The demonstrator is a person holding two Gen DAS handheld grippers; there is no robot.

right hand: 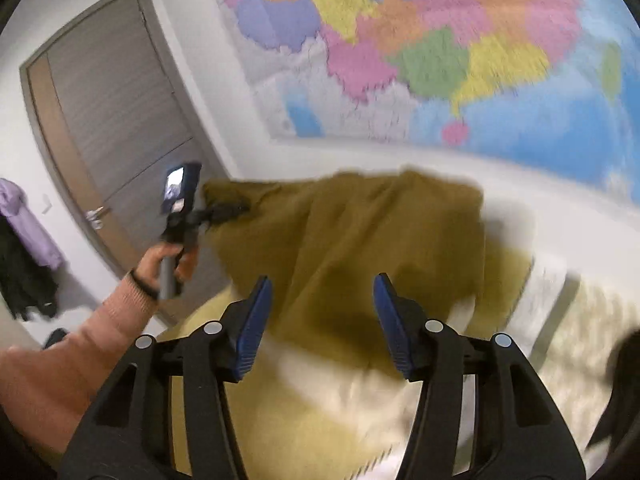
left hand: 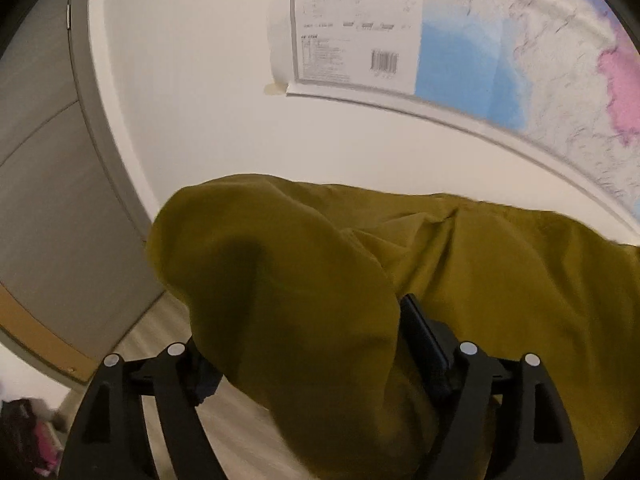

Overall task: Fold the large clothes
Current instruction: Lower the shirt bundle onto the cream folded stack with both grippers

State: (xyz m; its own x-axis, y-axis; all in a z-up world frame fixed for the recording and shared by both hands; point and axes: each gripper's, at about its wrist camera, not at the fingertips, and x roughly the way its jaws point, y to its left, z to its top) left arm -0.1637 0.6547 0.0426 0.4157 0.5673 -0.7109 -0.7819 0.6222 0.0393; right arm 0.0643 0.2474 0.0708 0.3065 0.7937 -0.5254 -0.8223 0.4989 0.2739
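the olive-green garment (right hand: 352,240) hangs in the air in front of a white wall with a big map (right hand: 460,40), a grey door (right hand: 120,112) off to one side. this looks like the spreading or shaking-out step, before any real fold is laid.

seen from the right wrist, the left hand-held gripper (right hand: 224,210) is raised by the person's hand (right hand: 168,258) with a corner of the cloth at its tip; in its own view the garment (left hand: 280,280) drapes thick over and between the wide-set jaws, hiding one finger, so i cannot tell whether the pads press it.

the right hand-held gripper (right hand: 324,312) stands open, blue pads apart, cloth hanging beyond them and not pinched. below lies a pale yellowish surface (right hand: 280,420), blurred, possibly a bed.

the next move, as i judge it, calls for the right gripper to catch the free edge, so the garment can be stretched flat and lowered.
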